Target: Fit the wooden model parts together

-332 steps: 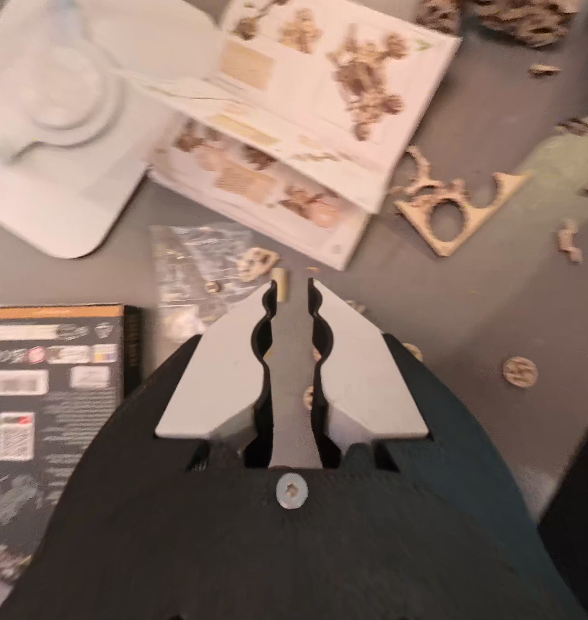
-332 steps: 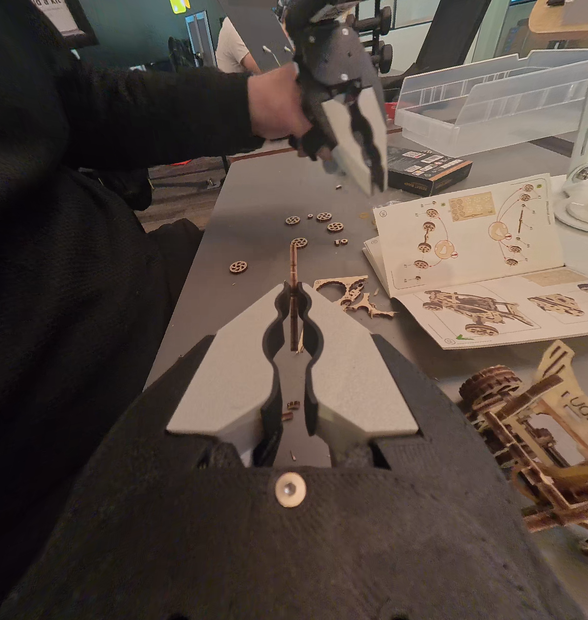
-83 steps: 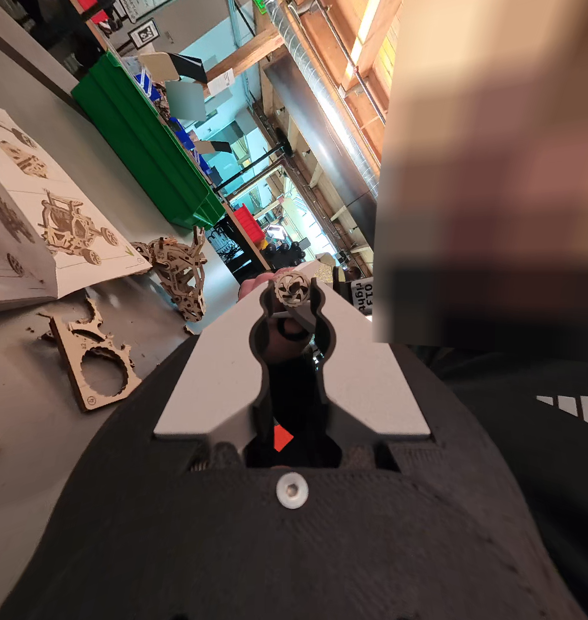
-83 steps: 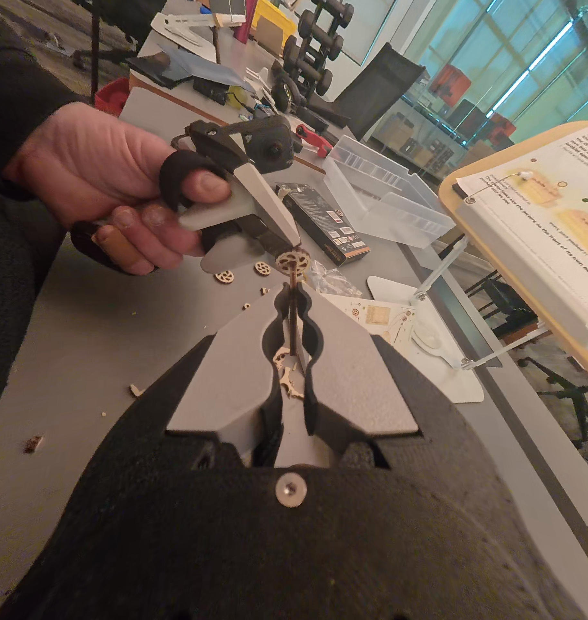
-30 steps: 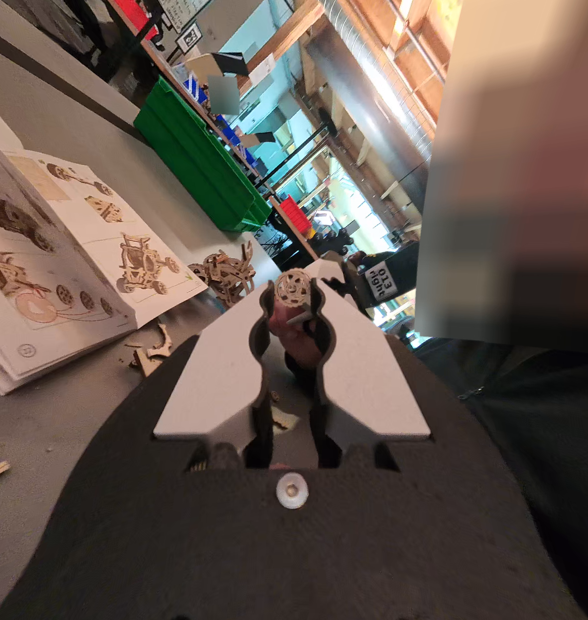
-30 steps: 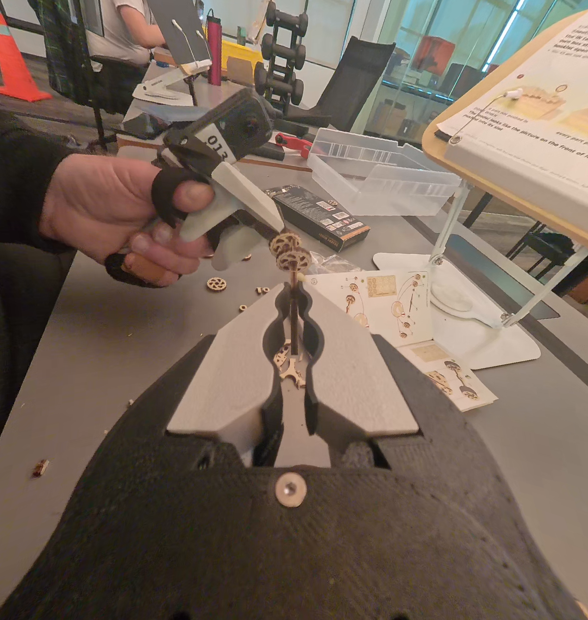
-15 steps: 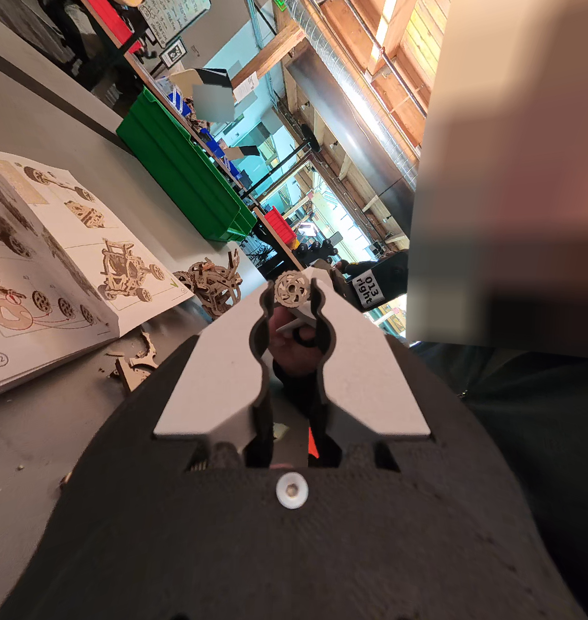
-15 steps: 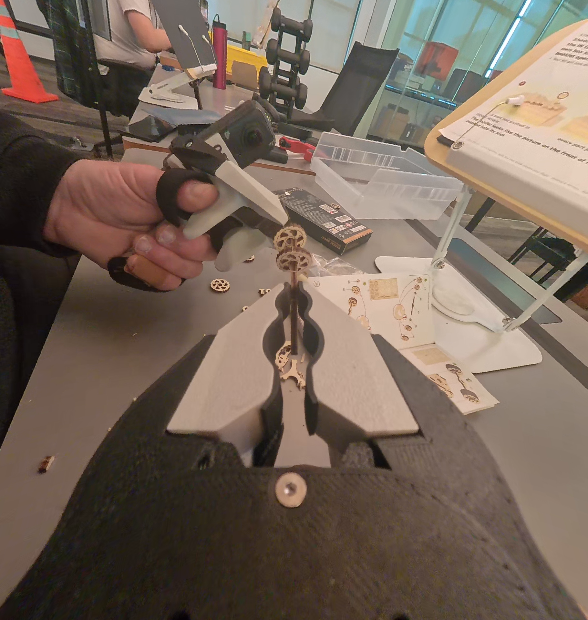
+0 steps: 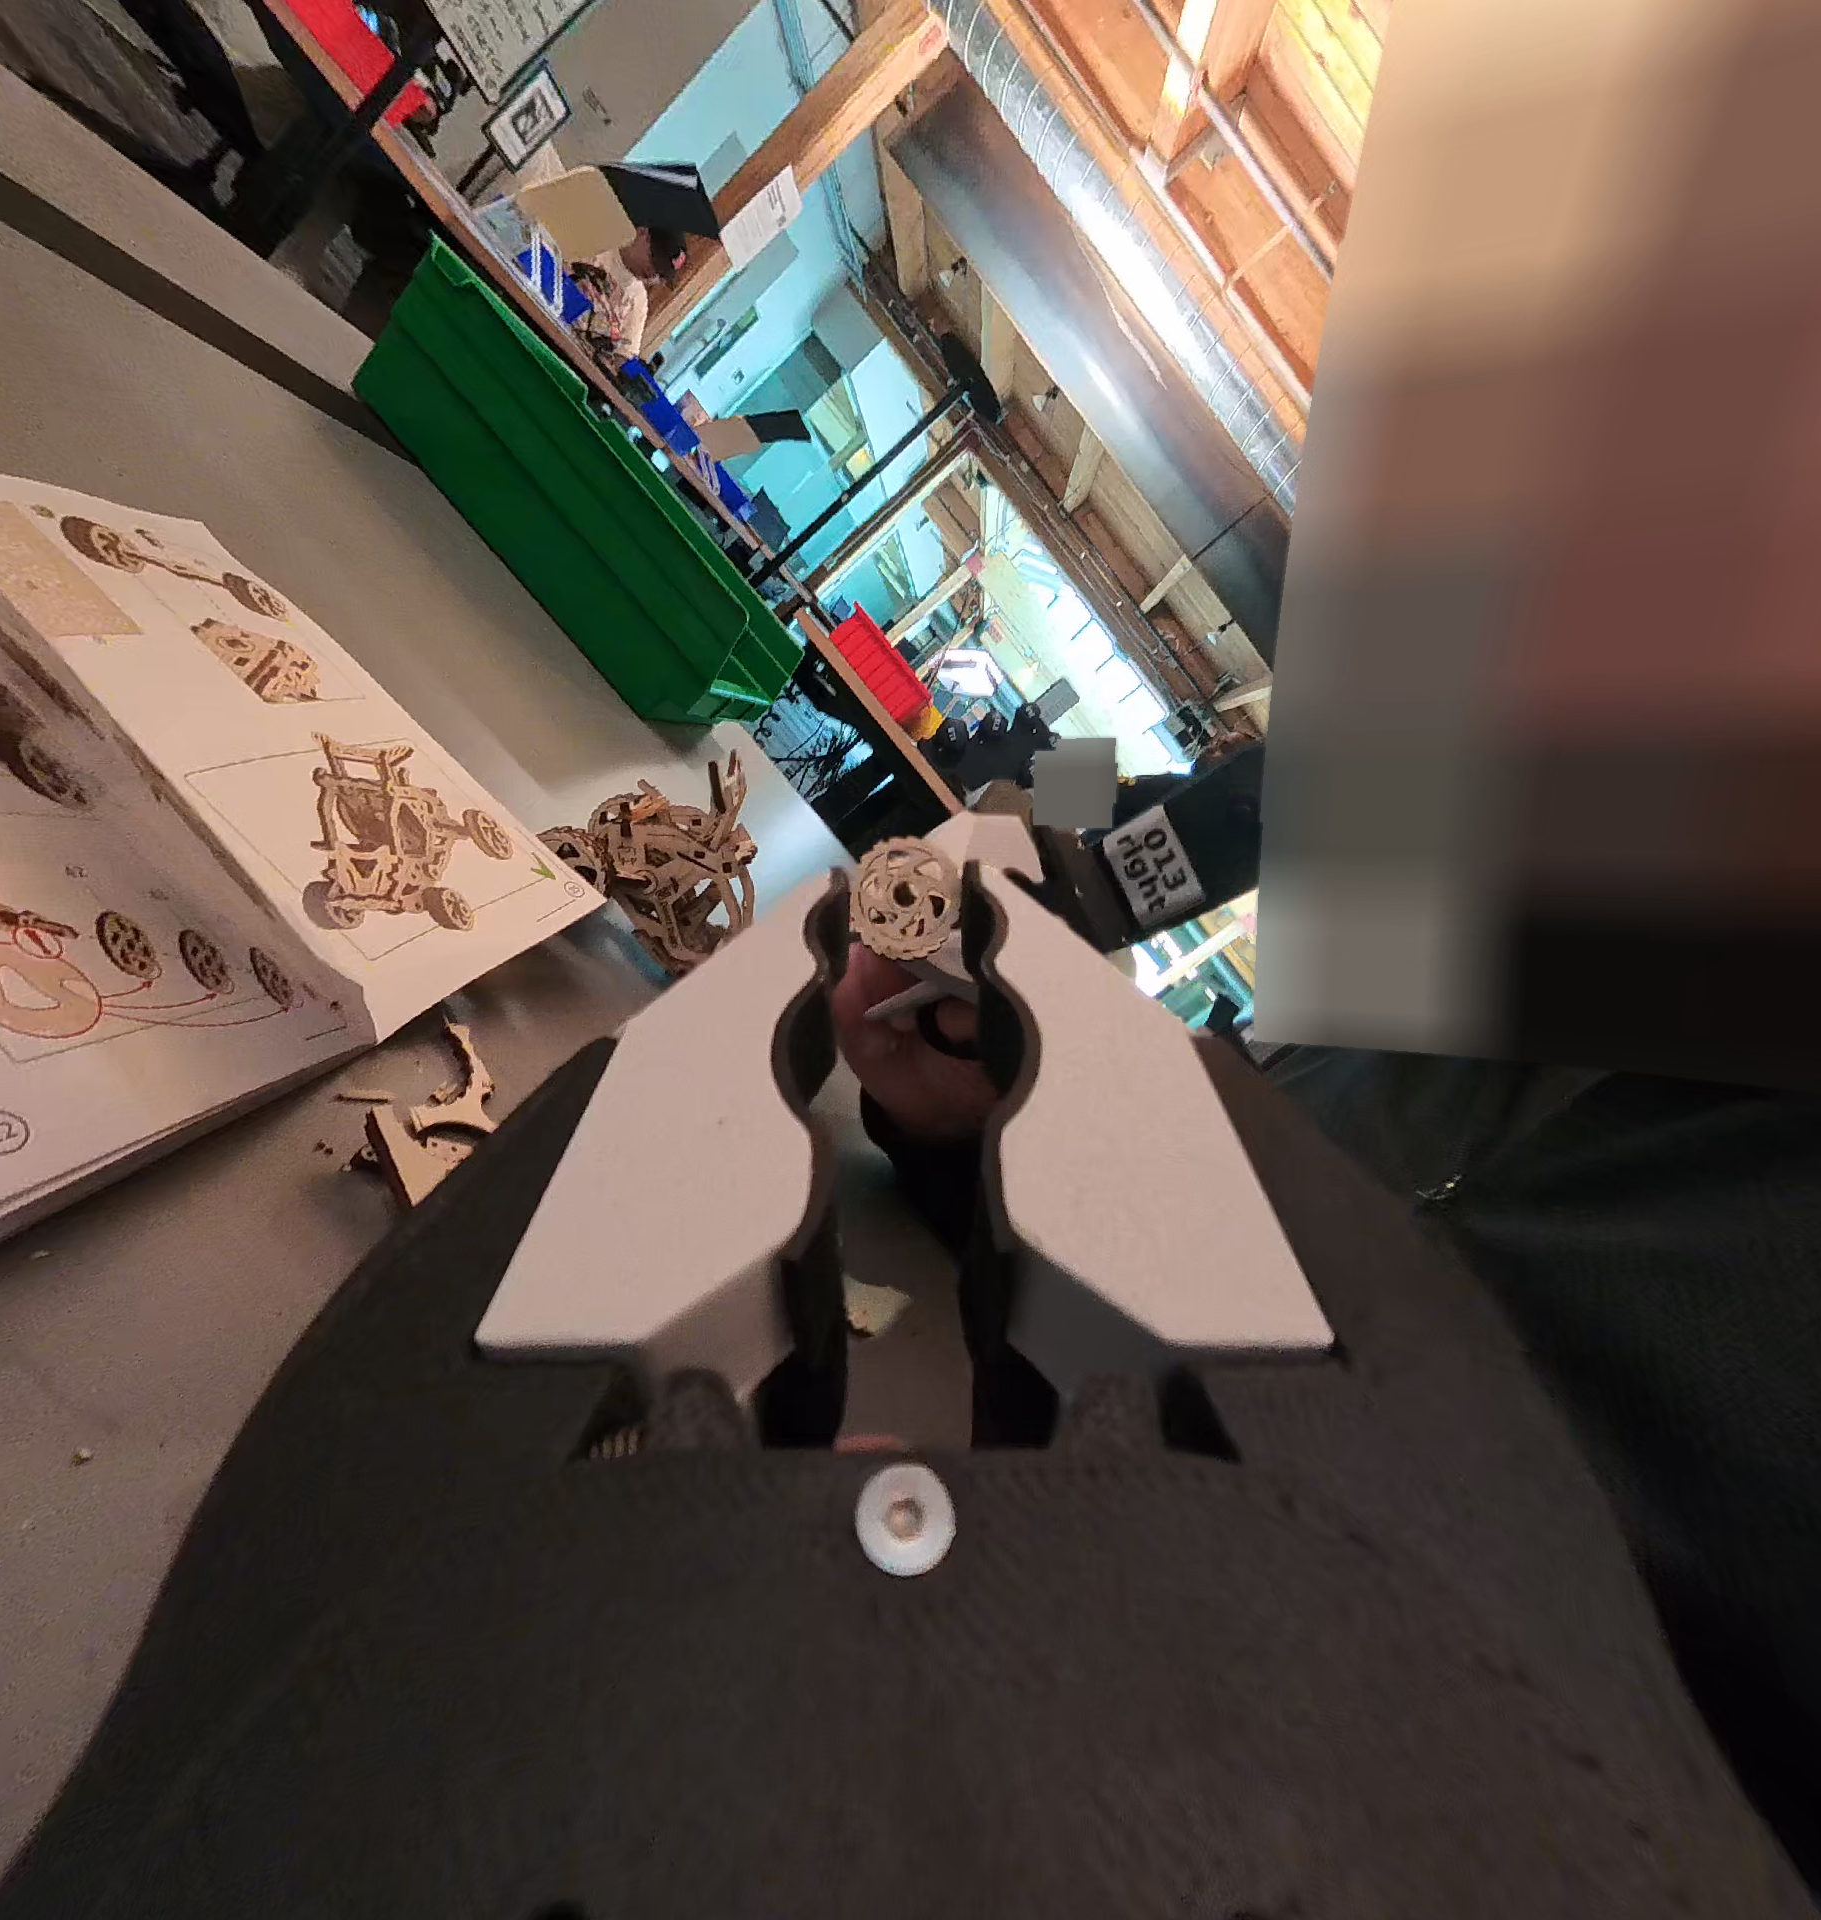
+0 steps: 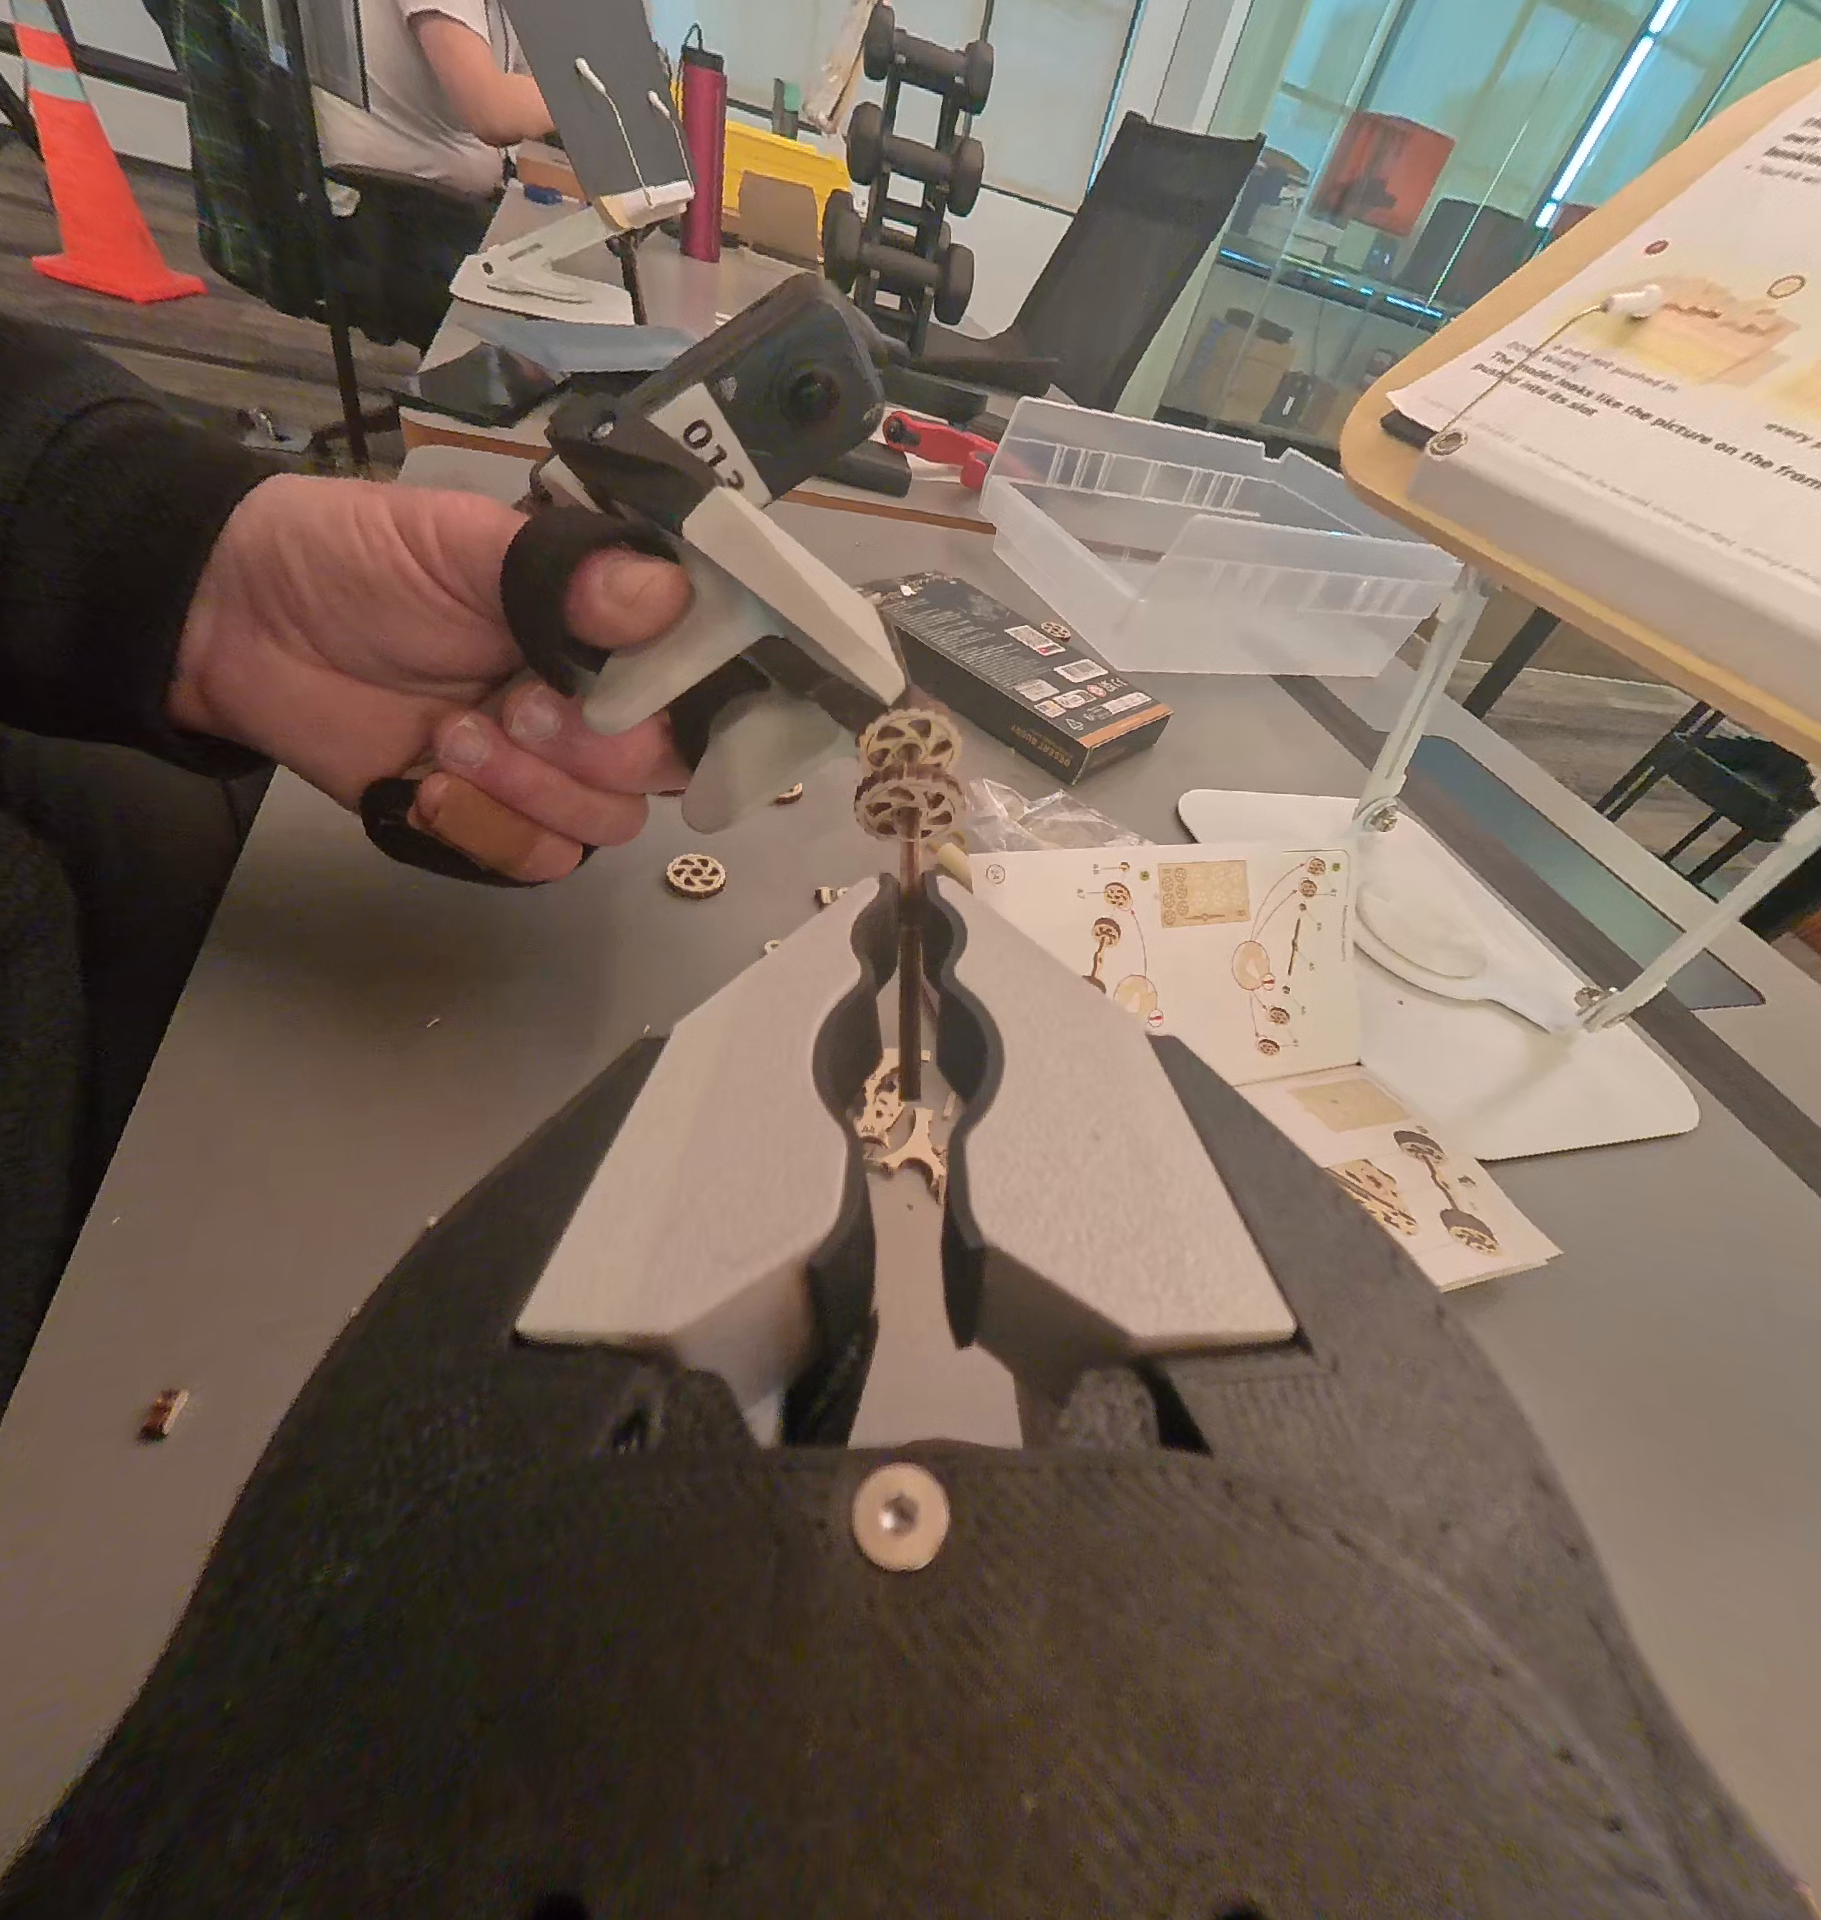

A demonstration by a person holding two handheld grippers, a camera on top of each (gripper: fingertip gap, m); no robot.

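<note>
**Second wheel nearly seated on axle**

Right gripper (image 10: 906,914) clenched on thin wooden axle (image 10: 911,997), held upright. Left gripper (image 9: 904,904) pinches a small spoked wheel (image 9: 904,902) at its fingertips, directly above a wheel already on the axle top (image 10: 908,805). Against a second ago the two wheels sit closer, almost stacked (gap hard to judge), so the press-fit looks close to done; alignment over the axle tip matters most.

Below: grey table (image 10: 366,1039), open instruction booklet (image 10: 1197,935), loose wheel (image 10: 695,875), part-built wooden model (image 9: 657,862). Busy workshop beyond, green bins (image 9: 573,530).
</note>
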